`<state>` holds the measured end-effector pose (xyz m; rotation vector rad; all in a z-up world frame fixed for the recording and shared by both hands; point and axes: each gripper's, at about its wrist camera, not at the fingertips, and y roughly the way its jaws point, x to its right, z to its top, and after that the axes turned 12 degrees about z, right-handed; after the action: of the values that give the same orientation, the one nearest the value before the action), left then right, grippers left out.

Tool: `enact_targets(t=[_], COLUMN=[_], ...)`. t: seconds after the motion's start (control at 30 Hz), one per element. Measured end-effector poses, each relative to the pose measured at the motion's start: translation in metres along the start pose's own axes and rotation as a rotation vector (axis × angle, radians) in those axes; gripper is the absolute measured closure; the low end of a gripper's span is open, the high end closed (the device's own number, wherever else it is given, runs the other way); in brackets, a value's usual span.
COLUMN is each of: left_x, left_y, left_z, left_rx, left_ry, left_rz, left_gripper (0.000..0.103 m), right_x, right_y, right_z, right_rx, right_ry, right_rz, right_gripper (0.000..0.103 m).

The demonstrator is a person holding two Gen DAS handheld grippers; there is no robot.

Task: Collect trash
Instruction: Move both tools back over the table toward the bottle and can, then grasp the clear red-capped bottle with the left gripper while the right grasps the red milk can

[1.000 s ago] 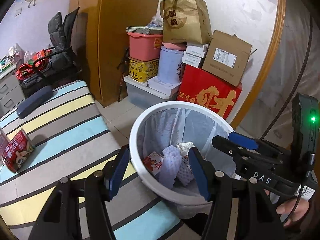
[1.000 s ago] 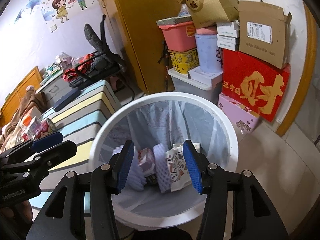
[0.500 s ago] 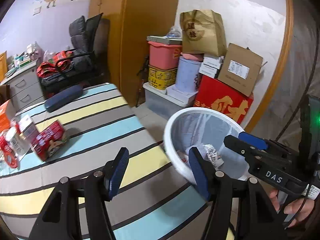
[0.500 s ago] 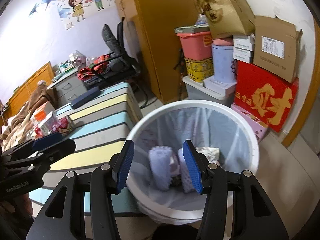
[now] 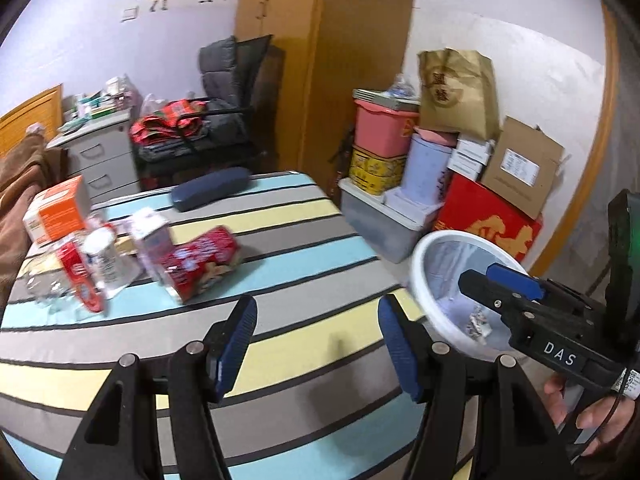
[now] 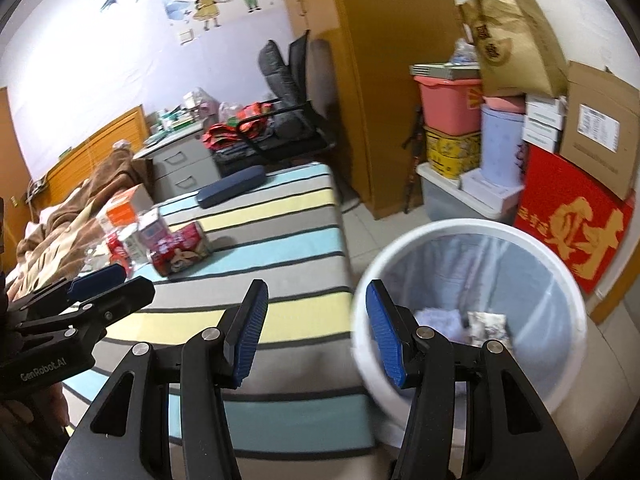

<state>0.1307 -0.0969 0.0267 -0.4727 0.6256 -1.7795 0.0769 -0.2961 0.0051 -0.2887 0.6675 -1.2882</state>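
My left gripper (image 5: 316,344) hangs over the striped bedspread (image 5: 280,248), its jaws opening with nothing between them. My right gripper (image 6: 314,332) straddles the bed's edge, jaws parted and empty, one pad over the stripes and the other over the rim of the white bin (image 6: 520,232).

The bin stands on the tiled floor just beside the bed's corner, with crumpled wrappers (image 6: 486,326) lying in its liner. The open stretch of bedspread ahead of both grippers is bare. Farther up it sits the remaining litter: a red snack packet (image 5: 204,260) on its side, a small carton (image 5: 150,228), a red can (image 5: 78,276), an orange box (image 5: 56,210). Motion blur smears that cluster, so I may be misreading the smaller pieces. A dark blue case (image 5: 210,188) lies apart near the far edge.

Past the bin, stacked boxes and tubs (image 6: 500,140) crowd the wall beside a wooden wardrobe (image 6: 380,60). An office chair (image 5: 224,112) and a drawer unit (image 5: 100,156) stand behind the bed.
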Motion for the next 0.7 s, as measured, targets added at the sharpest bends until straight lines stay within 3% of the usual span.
enact_targets(t=[0.47,0.7], left_x=[-0.101,-0.142], left_y=[-0.003,0.0], left_z=[-0.005,-0.007], left_rx=[0.001,-0.006], left_ry=[-0.135,-0.167], left_rz=[0.155,0.192], left_gripper=[0.034,0.034], right_x=[-0.056,-0.073], right_y=[0.047,0.073], right_z=[0.01,0.013], right_rx=[-0.052,-0.108], right_ry=[-0.068,-0.059], right_rz=[0.125,0.156], right_gripper=[0.046,0.045])
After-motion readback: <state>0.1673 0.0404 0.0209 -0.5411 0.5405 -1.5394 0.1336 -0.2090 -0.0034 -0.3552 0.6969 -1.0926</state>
